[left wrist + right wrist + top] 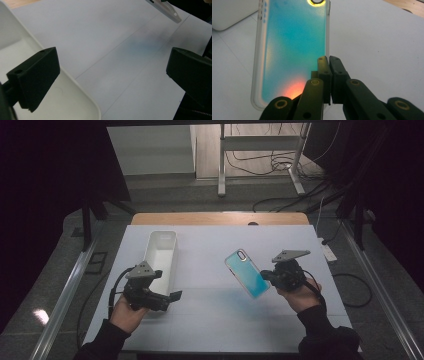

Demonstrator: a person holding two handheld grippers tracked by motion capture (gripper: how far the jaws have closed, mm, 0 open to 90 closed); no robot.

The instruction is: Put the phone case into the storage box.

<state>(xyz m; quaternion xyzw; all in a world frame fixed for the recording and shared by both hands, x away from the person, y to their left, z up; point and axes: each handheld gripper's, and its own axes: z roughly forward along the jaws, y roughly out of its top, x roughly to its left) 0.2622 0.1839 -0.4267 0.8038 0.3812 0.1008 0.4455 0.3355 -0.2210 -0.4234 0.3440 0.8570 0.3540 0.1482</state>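
While my right gripper (329, 62) pinches case (246, 273) edge, case hangs above table right of bin (161, 251). Light, flexy, slick; grip long edge. Left gripper (170, 297) agape, empty, by bin.

In my right gripper view the phone case (294, 50) runs off the top edge, its camera ring cut through; my jaws cover its lower right edge; in my left gripper view the white bin (50, 100) is cropped at left and bottom, and the case's corner (166, 10) pokes in blurred from the top.
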